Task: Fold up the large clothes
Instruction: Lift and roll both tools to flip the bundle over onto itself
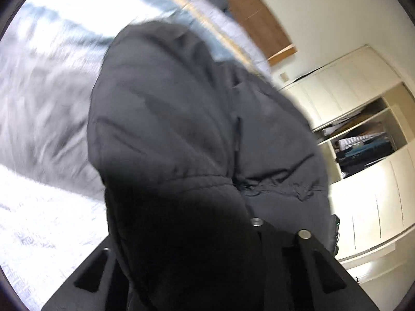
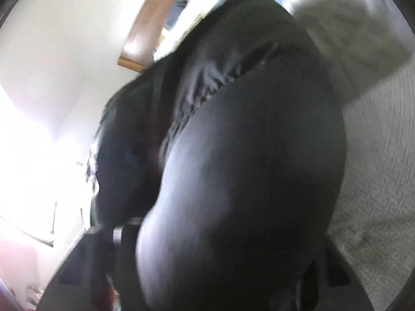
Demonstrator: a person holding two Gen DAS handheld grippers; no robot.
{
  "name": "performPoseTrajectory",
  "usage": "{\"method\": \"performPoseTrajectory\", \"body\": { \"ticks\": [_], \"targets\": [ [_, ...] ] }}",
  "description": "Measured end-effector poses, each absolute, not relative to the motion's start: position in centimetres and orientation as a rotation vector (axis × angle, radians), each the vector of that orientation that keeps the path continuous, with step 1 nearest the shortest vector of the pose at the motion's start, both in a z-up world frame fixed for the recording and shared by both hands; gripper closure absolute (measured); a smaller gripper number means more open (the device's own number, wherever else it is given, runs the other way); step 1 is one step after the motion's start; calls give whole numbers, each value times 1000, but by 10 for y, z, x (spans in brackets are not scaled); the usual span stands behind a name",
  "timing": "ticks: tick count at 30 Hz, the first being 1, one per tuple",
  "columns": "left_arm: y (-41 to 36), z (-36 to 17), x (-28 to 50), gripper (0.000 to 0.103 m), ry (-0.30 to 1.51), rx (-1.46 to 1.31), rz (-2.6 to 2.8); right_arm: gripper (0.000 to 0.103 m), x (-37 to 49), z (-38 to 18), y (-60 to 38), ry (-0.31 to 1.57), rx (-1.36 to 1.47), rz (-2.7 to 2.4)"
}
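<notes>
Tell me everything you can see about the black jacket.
The black jacket is puffy, matte, nylon-looking, with a gathered drawcord seam, a dangling cord and metal snaps. It is bunched and draped over both grippers, filling each wrist view and hiding the fingers. Behind it lies a pale textured bedspread. Motion blur softens the detail.

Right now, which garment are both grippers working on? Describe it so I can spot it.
Start from the bed with the pale patterned cover. Hanging in front of it, draped over the left gripper, is a bulky black padded jacket; it also fills the right wrist view. A gathered drawcord seam and silver snaps set it apart from the light bedding and the white cupboard.
</notes>
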State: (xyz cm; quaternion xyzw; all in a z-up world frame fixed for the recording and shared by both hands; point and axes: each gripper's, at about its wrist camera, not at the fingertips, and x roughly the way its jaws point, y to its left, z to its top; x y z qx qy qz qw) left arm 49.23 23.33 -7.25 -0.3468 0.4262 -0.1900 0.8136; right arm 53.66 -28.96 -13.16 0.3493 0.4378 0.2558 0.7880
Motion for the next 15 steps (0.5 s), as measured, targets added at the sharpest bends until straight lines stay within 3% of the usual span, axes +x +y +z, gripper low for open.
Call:
{"method": "performPoseTrajectory", "body": {
  "ticks": [4,8,12,15],
  "targets": [
    [218,-10,480,84,783,-714,-465,81,529,-81,-270,860,653,586],
    [210,42,453,85,706,-671,-510,82,512,-32,-257,801,581,632],
    [213,57,415,85,685,-660,-513,82,480,-6,-253,762,554,673],
    [218,38,405,84,725,-671,-491,82,468,-19,-248,801,548,664]
  ]
}}
